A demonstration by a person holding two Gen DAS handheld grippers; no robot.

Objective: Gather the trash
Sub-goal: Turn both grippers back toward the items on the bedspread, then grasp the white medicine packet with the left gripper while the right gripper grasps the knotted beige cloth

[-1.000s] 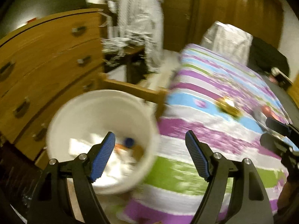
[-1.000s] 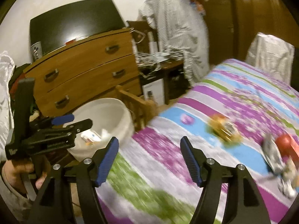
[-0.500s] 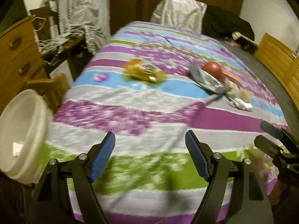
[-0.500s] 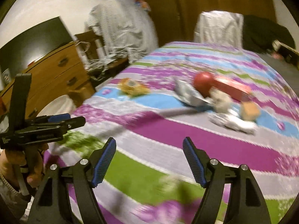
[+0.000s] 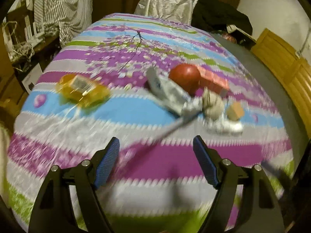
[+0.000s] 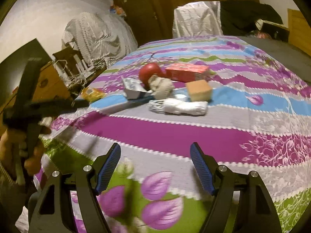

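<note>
Trash lies on the striped bedspread (image 5: 155, 165). There is a yellow wrapper (image 5: 82, 90) on the left. To its right are a silver packet (image 5: 167, 95), a red ball (image 5: 184, 77), a red box (image 5: 213, 81), crumpled paper (image 5: 212, 104), a brown cube (image 5: 235, 111) and a white crushed piece (image 5: 227, 127). My left gripper (image 5: 155, 145) hovers short of the pile, its jaws opening with nothing between them. My right gripper (image 6: 155, 149) is open and empty, with the crushed piece (image 6: 178, 106) and cube (image 6: 198, 90) ahead of it. In the right wrist view a hand (image 6: 11, 145) holds the left gripper (image 6: 81, 103).
A chair draped in silvery cloth (image 5: 167, 2) and dark clothes (image 5: 219, 17) stand at the bed's far end. Wooden furniture (image 5: 281, 68) lines the right side. A striped garment (image 5: 64, 9) and a wooden dresser (image 6: 48, 81) are on the left.
Both views swung away from the dresser and white bucket toward the bed. The trash pile is now nearer and centred. The left jaws stand a little wider.
</note>
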